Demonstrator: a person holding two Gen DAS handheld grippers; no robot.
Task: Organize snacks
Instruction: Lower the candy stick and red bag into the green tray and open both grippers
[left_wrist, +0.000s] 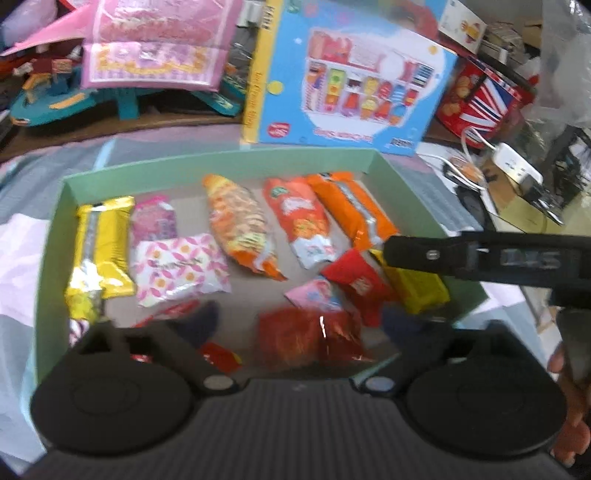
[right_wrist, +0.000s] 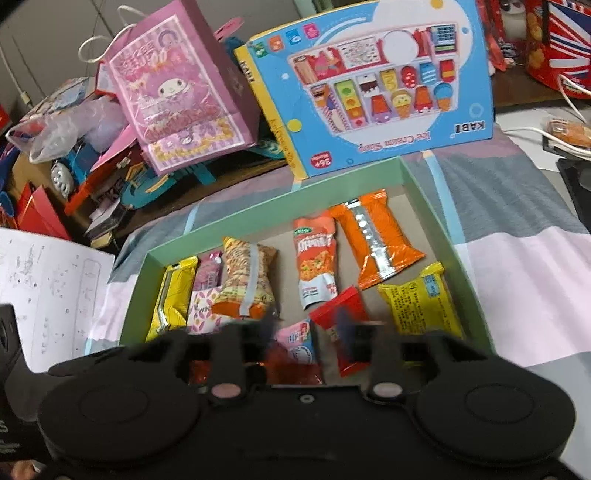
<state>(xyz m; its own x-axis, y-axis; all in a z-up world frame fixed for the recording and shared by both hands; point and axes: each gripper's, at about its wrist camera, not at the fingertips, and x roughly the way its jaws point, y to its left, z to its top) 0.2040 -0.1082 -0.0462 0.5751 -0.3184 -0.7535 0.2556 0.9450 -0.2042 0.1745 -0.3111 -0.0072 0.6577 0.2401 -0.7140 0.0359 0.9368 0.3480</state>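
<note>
A green tray (left_wrist: 221, 162) holds several snack packs: a yellow pack (left_wrist: 101, 251), a pink-patterned white pack (left_wrist: 177, 269), orange packs (left_wrist: 240, 225), a red pack (left_wrist: 354, 280) and a crinkled red pack (left_wrist: 306, 338). My left gripper (left_wrist: 301, 325) is open, low over the tray's near part, its fingertips either side of the crinkled red pack. My right gripper (right_wrist: 304, 325) is open and empty above the tray's near edge (right_wrist: 136, 295), over a small pink pack (right_wrist: 295, 339) and the red pack (right_wrist: 343, 314). Its finger (left_wrist: 461, 254) reaches in from the right in the left wrist view.
A blue Ice Cream Shop toy box (right_wrist: 369, 85) stands behind the tray, with a pink gift bag (right_wrist: 177, 96) and toys at the back left. A red tin (left_wrist: 480, 96), white charger and cables (left_wrist: 513, 162) lie at the right. A paper sheet (right_wrist: 48, 291) lies at the left.
</note>
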